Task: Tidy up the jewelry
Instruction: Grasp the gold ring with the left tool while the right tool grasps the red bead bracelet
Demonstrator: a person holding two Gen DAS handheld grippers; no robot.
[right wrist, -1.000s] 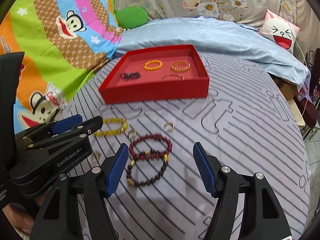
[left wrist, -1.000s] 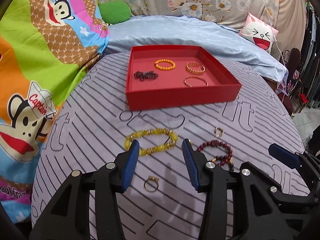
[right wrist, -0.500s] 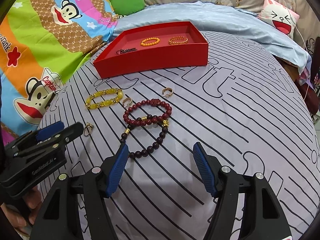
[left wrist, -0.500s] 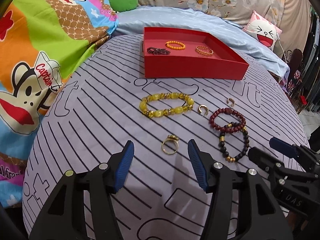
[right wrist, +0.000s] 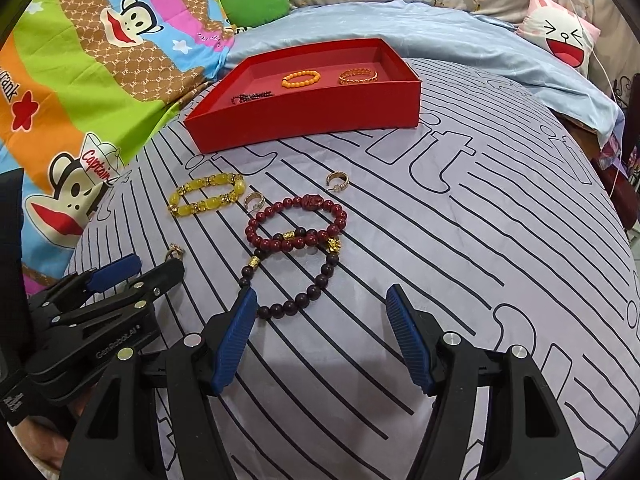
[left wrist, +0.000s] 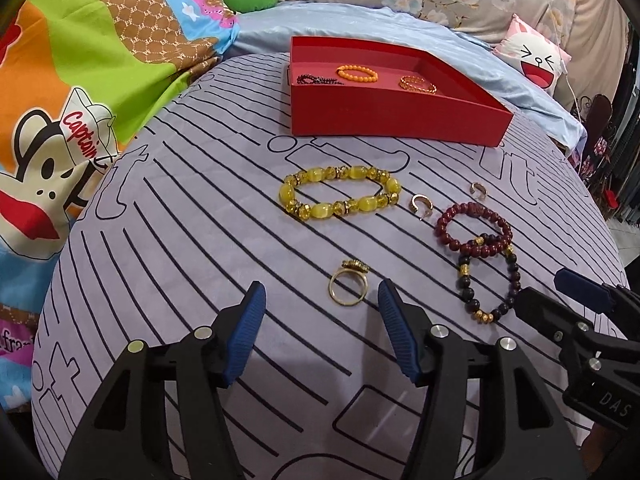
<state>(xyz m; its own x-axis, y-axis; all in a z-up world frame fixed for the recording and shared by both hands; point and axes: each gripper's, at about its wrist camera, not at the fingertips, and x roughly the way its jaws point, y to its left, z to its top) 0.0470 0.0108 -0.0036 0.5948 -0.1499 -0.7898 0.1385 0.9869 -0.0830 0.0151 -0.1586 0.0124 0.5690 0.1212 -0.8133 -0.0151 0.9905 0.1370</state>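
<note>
Since the small gold ring with an ornate top (left wrist: 347,287) lies flat, light and slippery, we'd pinch its band; both left gripper (left wrist: 320,300) and right gripper (right wrist: 320,304) gape empty.

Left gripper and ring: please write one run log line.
left gripper: open, jaws just widened | gold ring: on cloth, ahead, untouched | right gripper: open

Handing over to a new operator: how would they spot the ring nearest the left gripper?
Start at the red cardboard tray on the striped grey cloth, then come toward the camera past the yellow bead bracelet. The gold ring lies alone: a closed band with a knobbly top, unlike the two open gold cuffs.
</note>
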